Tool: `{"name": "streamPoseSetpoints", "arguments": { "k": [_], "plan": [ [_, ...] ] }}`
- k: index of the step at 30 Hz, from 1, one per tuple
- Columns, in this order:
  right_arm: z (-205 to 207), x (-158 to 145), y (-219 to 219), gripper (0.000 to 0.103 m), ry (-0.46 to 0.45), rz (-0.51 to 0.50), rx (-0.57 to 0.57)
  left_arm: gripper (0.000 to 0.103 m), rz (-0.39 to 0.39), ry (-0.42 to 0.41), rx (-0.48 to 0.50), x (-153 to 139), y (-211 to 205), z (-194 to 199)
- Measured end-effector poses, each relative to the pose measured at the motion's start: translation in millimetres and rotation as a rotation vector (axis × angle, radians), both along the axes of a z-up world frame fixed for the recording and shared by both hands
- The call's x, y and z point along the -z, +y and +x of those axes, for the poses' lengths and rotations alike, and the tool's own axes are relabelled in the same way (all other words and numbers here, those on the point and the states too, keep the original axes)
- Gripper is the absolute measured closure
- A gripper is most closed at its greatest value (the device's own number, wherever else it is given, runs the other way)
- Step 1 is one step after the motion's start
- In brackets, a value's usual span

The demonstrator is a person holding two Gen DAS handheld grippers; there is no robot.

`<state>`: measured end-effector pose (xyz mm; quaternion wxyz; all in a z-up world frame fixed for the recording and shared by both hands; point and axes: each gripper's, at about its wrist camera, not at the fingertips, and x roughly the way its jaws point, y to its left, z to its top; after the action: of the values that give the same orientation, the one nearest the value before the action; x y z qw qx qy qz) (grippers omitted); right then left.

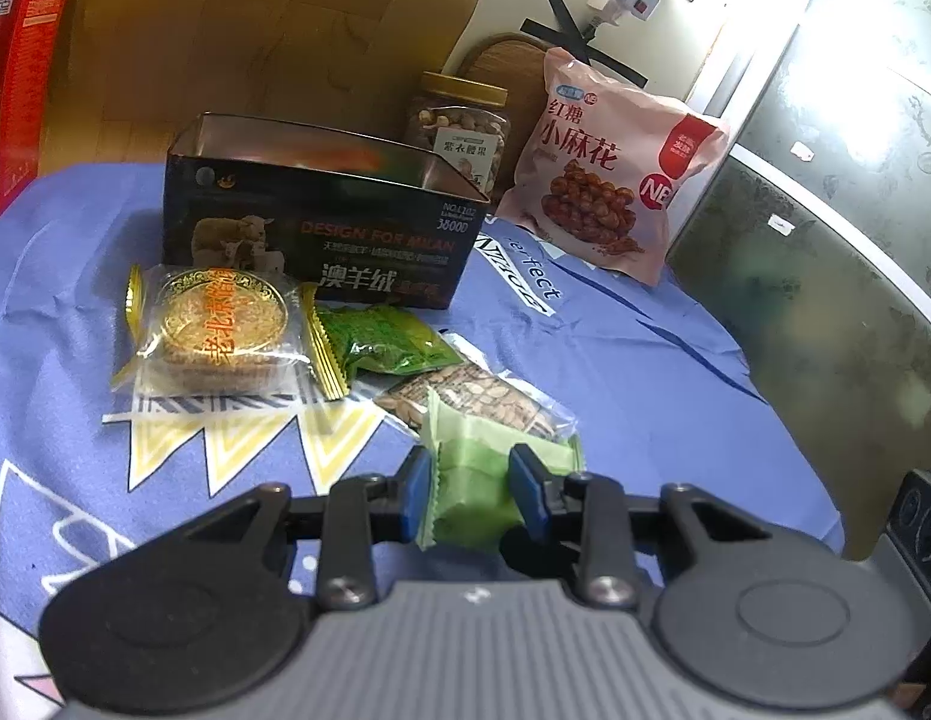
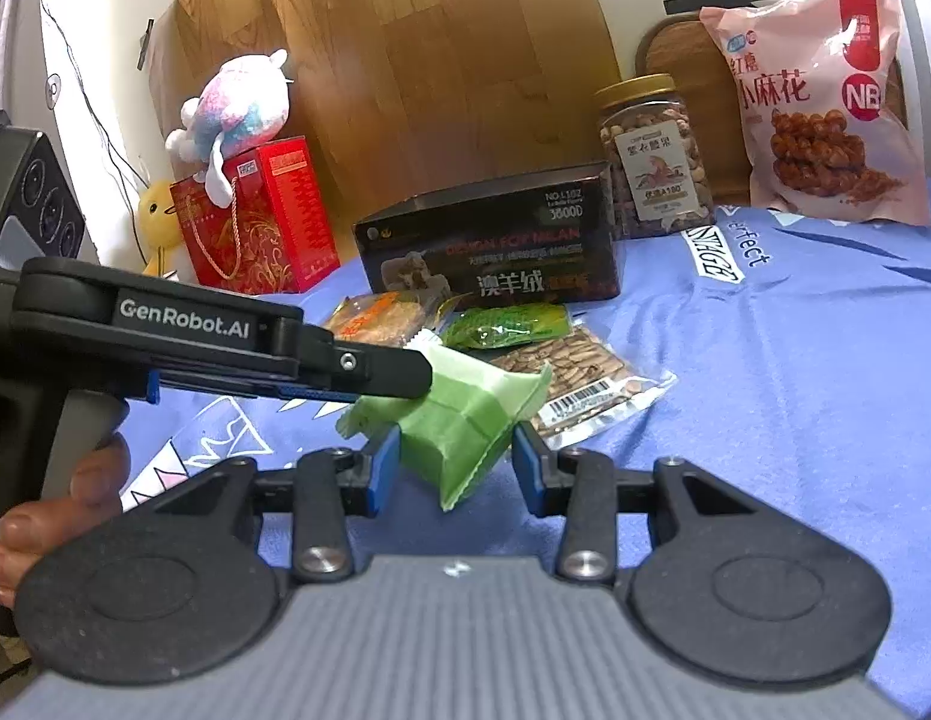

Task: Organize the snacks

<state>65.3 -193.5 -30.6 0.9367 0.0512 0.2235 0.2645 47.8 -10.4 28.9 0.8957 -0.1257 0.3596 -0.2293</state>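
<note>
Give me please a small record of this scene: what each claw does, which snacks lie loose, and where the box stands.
left claw: shut on the light green packet
right claw: the same packet is between its pads; whether they press cannot be told
loose snacks on blue cloth: mooncake, dark green packet, seed packet
container: dark open box, just behind the loose snacks
at the back: nut jar, pink twist-snack bag
</note>
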Motion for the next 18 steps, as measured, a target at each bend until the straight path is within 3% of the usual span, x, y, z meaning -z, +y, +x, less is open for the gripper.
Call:
{"name": "streamPoseSetpoints", "arguments": {
  "k": [18],
  "plan": [
    [3.1, -0.1, 25.2, 0.059, -0.015, -0.03, -0.016, 0.073, -0.048, 0.005, -0.032, 5.4, 33.3, 4.8]
  ]
}}
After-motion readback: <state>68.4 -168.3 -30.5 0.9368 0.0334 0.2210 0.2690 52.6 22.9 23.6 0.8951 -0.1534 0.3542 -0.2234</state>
